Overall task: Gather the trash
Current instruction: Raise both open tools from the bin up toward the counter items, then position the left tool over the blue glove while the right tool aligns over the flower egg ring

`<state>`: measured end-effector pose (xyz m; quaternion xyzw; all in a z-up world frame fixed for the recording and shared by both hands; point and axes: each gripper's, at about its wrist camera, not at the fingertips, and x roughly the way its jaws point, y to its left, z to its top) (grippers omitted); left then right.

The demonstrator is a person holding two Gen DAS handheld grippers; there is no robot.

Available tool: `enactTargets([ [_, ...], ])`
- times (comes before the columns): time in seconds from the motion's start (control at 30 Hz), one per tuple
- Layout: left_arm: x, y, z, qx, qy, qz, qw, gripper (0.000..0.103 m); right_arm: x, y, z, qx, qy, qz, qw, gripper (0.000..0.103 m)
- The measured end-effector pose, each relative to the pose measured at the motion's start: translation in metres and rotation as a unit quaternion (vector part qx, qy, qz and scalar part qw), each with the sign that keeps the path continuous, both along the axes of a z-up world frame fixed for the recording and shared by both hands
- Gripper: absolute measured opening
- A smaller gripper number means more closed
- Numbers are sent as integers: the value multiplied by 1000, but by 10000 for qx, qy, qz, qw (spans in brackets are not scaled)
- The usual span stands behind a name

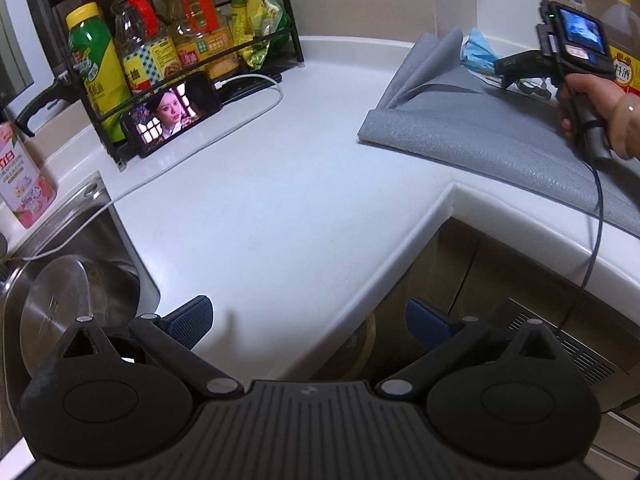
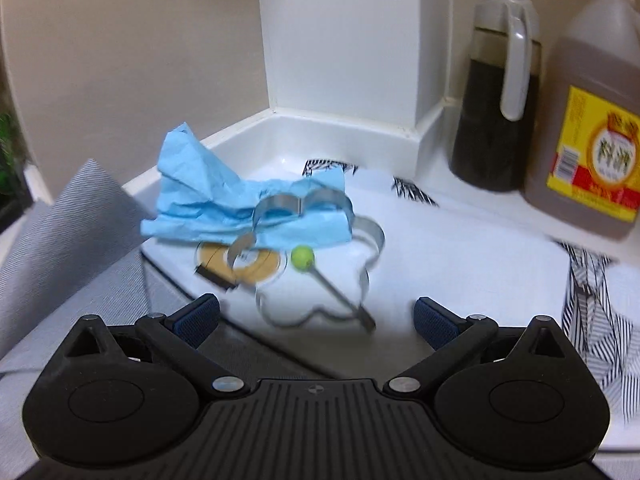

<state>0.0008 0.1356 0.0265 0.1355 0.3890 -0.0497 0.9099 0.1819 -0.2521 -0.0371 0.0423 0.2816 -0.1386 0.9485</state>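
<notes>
White L-shaped kitchen counter (image 1: 280, 200), trash still lying in its far right corner.

A steel sink (image 1: 80, 264) sits at the near left, a bottle rack (image 1: 168, 40) with a phone (image 1: 172, 114) leaning on it at the far left, a grey mat (image 1: 480, 128) on the right. The crumpled blue paper (image 2: 224, 204) lies on a white cloth (image 2: 460, 248), touching a metal cookie cutter (image 2: 320, 256), near two dark bottles (image 2: 496, 120). The left gripper (image 1: 308, 320) and the right gripper (image 2: 316, 316) are both spread wide, holding nothing.
</notes>
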Motion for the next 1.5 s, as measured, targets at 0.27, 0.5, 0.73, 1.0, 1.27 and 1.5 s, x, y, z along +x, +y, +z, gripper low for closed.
enactTargets([
  [0.27,5,-15,-2,86,-28,-109,9999,103,0,0,3,-163,-369,152,9991,79],
  [0.5,9,-25,-2,96,-47,-205,9997,103,-51,-7,18,-232,-627,152,9976,76],
  [0.73,20,-55,11,-10,-179,-592,9981,103,-136,-33,22,-806,-676,258,9941,76],
  [1.0,82,-150,42,329,-979,-1249,9868,103,-145,-64,-2,-815,-408,-204,9956,77],
  [1.27,171,-262,37,636,-1555,-2223,9604,103,-142,-98,-13,92,-279,-485,9984,103],
  [1.5,213,-347,8,1573,-1825,-3387,9095,103,-138,-95,-14,-17,-144,-522,9985,103],
])
